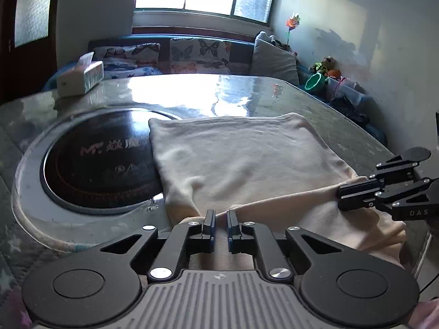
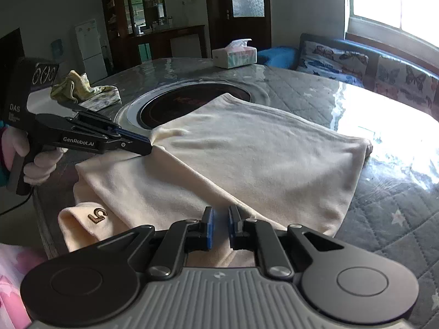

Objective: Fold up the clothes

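Note:
A cream garment (image 1: 241,161) lies partly folded on the table, also in the right wrist view (image 2: 260,153). Its near edge is lifted into a ridge between the two grippers. My left gripper (image 1: 221,215) is shut on the left end of that fold; it shows from the side in the right wrist view (image 2: 149,145), pinching the cloth. My right gripper (image 2: 221,213) is shut on the right end of the fold, and shows in the left wrist view (image 1: 341,193). A gold emblem (image 2: 97,215) shows on a sleeve hanging over the table's near edge.
A round black induction hob (image 1: 101,159) is set in the glass-topped table (image 1: 274,93), partly under the garment. A tissue box (image 1: 81,75) stands at the far left. A yellow-green crumpled cloth (image 2: 85,90) lies beyond the left gripper. A sofa with cushions (image 1: 197,54) runs behind the table.

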`<state>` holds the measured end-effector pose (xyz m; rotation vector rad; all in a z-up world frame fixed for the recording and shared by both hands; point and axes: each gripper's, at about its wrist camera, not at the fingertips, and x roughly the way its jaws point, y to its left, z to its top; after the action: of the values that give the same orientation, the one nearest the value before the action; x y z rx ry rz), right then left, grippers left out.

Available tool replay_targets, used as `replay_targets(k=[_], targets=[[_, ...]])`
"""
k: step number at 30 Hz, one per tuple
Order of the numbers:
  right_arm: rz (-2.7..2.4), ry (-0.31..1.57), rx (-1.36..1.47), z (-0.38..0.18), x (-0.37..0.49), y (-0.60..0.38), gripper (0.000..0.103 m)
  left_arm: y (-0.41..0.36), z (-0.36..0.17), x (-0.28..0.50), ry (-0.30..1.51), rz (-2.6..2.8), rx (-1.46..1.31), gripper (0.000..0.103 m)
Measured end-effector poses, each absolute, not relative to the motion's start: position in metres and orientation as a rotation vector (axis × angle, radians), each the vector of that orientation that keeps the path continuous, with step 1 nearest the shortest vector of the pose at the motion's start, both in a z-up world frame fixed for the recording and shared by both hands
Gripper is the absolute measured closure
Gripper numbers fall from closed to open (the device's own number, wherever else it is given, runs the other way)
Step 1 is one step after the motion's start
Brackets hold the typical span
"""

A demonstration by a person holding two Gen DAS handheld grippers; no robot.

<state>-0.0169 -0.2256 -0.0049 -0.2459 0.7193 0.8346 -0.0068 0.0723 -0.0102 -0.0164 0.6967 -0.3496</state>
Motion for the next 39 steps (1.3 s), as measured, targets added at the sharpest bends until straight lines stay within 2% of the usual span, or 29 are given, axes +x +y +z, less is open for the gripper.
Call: replay_targets(k=[6, 10, 12, 14, 15, 20, 22, 28, 31, 32, 33, 35, 39], targets=[[0.882, 0.712, -0.294, 0.005, -0.040, -0.232, 0.091, 0.056, 0.003, -0.035, 0.660, -0.430, 0.078, 0.087], [0.893, 0.709, -0.329, -0.004, -0.049, -0.233, 0.088, 0.044, 0.007, -0.060, 0.663, -0.473, 0.141, 0.074], [0.894, 0.704, -0.325, -0.001, -0.052, -0.234, 0.087, 0.041, 0.010, -0.077, 0.661, -0.499, 0.190, 0.072], [0.894, 0.701, -0.317, 0.004, -0.054, -0.237, 0.087, 0.039, 0.013, -0.094, 0.650, -0.532, 0.228, 0.059], [0.895, 0.698, -0.320, 0.006, -0.056, -0.239, 0.086, 0.038, 0.015, -0.103, 0.646, -0.550, 0.245, 0.057], [0.883, 0.691, -0.348, 0.015, -0.068, -0.250, 0.079, 0.025, 0.008, -0.124, 0.632, -0.611, 0.346, 0.056], [0.876, 0.689, -0.362, 0.017, -0.074, -0.255, 0.071, 0.022, 0.004, -0.128, 0.622, -0.620, 0.378, 0.056], [0.872, 0.686, -0.411, 0.020, -0.089, -0.265, 0.067, 0.015, -0.010, -0.126, 0.591, -0.619, 0.477, 0.056], [0.876, 0.687, -0.445, 0.019, -0.095, -0.267, 0.064, 0.008, -0.016, -0.124, 0.563, -0.637, 0.504, 0.059], [0.876, 0.687, -0.458, 0.018, -0.097, -0.267, 0.060, 0.008, -0.017, -0.123, 0.552, -0.647, 0.501, 0.069], [0.877, 0.688, -0.472, 0.016, -0.099, -0.267, 0.055, 0.007, -0.018, -0.122, 0.542, -0.656, 0.497, 0.074], [0.887, 0.683, -0.497, 0.014, -0.103, -0.270, 0.054, 0.007, -0.016, -0.118, 0.531, -0.653, 0.484, 0.089], [0.925, 0.655, -0.528, 0.012, -0.111, -0.270, 0.048, 0.011, -0.006, -0.105, 0.515, -0.636, 0.425, 0.093]])
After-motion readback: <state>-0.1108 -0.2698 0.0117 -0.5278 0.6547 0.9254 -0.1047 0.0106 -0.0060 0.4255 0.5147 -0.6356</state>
